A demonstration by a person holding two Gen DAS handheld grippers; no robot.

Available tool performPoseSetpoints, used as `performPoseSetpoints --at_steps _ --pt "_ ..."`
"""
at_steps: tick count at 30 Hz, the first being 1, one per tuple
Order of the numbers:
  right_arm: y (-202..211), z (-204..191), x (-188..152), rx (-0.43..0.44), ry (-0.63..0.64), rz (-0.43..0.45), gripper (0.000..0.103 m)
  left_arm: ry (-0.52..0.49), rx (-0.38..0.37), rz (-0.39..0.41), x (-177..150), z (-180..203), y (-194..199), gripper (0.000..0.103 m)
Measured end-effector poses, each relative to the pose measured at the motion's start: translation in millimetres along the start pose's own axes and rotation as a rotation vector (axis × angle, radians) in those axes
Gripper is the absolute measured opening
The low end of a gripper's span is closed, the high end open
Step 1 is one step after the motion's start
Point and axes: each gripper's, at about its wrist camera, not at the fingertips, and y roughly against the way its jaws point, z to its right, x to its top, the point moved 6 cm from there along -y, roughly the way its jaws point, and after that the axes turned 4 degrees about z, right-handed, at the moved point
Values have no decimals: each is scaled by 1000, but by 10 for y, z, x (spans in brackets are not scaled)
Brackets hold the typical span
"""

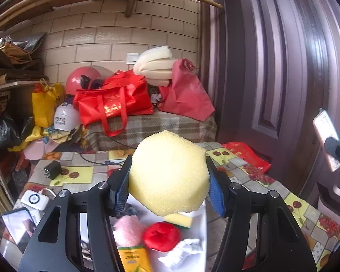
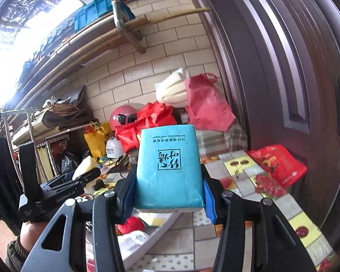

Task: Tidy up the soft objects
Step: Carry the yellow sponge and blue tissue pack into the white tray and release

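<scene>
Right now both tools carry loads above the white tray (image 1: 201,219): the left gripper (image 1: 168,181) has its jaws pressed on a yellow sponge (image 1: 168,174), the right gripper (image 2: 167,181) clamps a blue tissue pack (image 2: 168,165). Over the tray's red plush ball (image 1: 161,238) and pink puff (image 1: 128,230), I'd keep squeeze light and steady, lowering each piece level before letting go.

I counted two sponges, the big yellow sponge (image 1: 168,173) and a green-backed sponge (image 1: 179,220), one blue tissue pack (image 2: 168,168), one pink pompom (image 1: 128,231), one red plush ball (image 1: 161,235), two helmets, pink (image 1: 79,80) and white (image 1: 64,117), and two phones (image 1: 17,225) (image 1: 326,139).
</scene>
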Motion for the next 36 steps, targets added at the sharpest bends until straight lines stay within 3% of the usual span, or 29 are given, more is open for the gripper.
performPoseSetpoints --at_steps 8,23,28,36 --pt "-224 -245 -8 34 6 -28 49 54 59 -3 24 -368 1 59" --pt "-525 -473 -224 84 -1 -121 49 88 117 -64 -134 -681 -175 59" --pt "-707 -535 -312 91 -4 -170 49 100 165 -115 -292 -878 -294 60" --pt "-1009 -629 -520 99 -12 -246 49 116 171 -184 -491 -945 -471 60"
